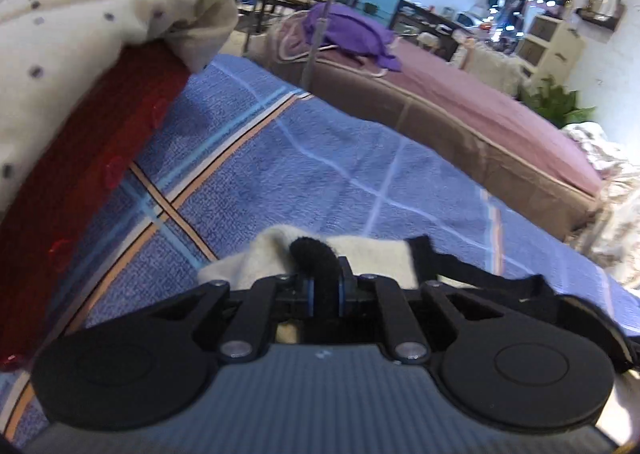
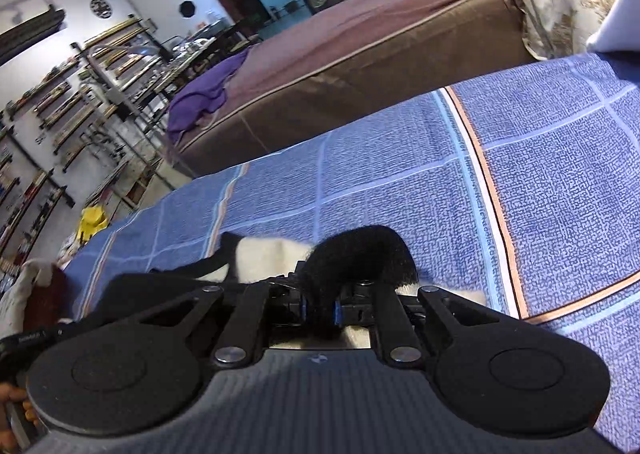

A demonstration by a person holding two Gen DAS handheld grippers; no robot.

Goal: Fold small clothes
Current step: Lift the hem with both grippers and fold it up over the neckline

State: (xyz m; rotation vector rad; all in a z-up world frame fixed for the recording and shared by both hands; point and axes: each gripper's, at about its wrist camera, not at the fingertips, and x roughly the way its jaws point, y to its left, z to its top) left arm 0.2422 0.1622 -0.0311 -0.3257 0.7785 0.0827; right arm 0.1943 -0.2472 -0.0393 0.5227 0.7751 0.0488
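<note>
A small cream garment with black trim [image 1: 372,254] lies on the blue checked cloth [image 1: 320,157]. My left gripper [image 1: 325,288] is shut on a black edge of it, low over the cloth. In the right wrist view the same garment [image 2: 272,254] shows with a thick black band [image 2: 360,250]. My right gripper [image 2: 320,310] is shut on that black band. Most of the garment is hidden under both grippers.
A red basket [image 1: 92,181] holding a cream dotted cloth [image 1: 80,37] stands at the left of the blue cloth. A brown bed [image 1: 480,121] with a purple cloth [image 1: 348,29] lies behind. The blue cloth [image 2: 560,173] stretches to the right. Shelves [image 2: 60,113] line the far wall.
</note>
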